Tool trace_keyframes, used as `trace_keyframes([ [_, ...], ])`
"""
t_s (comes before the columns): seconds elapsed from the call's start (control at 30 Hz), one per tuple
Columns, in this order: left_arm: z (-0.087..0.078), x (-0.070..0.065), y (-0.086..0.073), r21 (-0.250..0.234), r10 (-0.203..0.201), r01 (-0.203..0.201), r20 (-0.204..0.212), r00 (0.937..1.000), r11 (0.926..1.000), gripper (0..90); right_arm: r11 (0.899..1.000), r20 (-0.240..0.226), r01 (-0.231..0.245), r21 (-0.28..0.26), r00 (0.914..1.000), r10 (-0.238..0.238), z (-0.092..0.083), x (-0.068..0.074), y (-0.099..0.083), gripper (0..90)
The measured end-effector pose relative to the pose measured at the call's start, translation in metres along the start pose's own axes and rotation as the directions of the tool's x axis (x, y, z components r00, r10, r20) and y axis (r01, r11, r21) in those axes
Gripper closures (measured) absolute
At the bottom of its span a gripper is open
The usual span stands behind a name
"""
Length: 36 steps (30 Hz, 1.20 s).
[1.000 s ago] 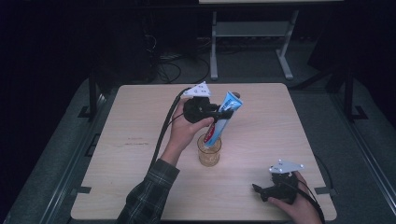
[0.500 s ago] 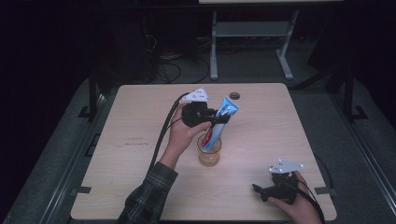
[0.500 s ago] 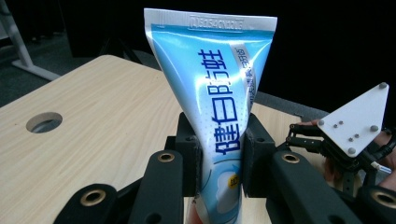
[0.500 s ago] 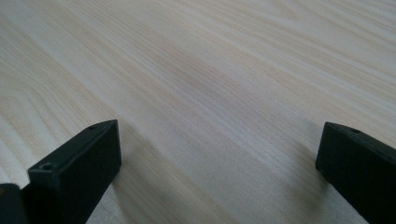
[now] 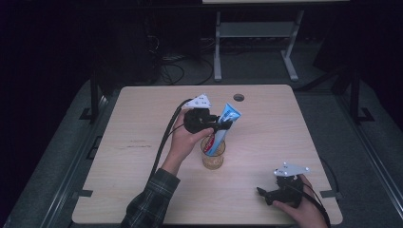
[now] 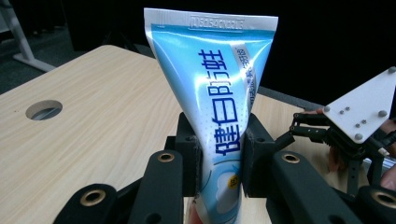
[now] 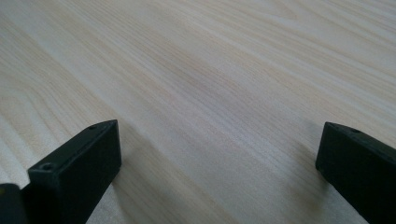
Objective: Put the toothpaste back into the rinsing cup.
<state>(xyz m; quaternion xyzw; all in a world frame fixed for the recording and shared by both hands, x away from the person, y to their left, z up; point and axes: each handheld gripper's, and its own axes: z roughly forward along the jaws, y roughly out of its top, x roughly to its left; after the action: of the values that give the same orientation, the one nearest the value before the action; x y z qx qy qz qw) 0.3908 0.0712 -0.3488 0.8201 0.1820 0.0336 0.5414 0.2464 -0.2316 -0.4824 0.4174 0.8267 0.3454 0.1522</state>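
High view: left gripper point(image 5: 223, 124) clamping toothpaste tube point(image 5: 227, 124) mid-body, tube standing tilted with lower end inside glass cup point(image 5: 212, 154) mid-table; right gripper point(image 5: 266, 194) resting at near right edge, well apart. Left gripper view: pads point(image 6: 191, 156) pinching tube point(image 6: 219, 116), long axis near upright, crimp uppermost. Right gripper view: jaws spread wide, hovering over bare table point(image 7: 210, 93).

glass cup point(image 5: 212, 153) on wooden table point(image 5: 133, 166)
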Motion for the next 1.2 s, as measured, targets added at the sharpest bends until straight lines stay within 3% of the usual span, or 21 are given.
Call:
trace_keyframes([
  [1.2, -0.003, -0.002, -0.028, 0.026, -0.012, 0.013, -0.006, 0.9999, 0.9996, 71.6, 1.000, -0.001, 0.004, -0.001, 1.0000, -0.004, 0.000, 0.000, 0.000, 0.0],
])
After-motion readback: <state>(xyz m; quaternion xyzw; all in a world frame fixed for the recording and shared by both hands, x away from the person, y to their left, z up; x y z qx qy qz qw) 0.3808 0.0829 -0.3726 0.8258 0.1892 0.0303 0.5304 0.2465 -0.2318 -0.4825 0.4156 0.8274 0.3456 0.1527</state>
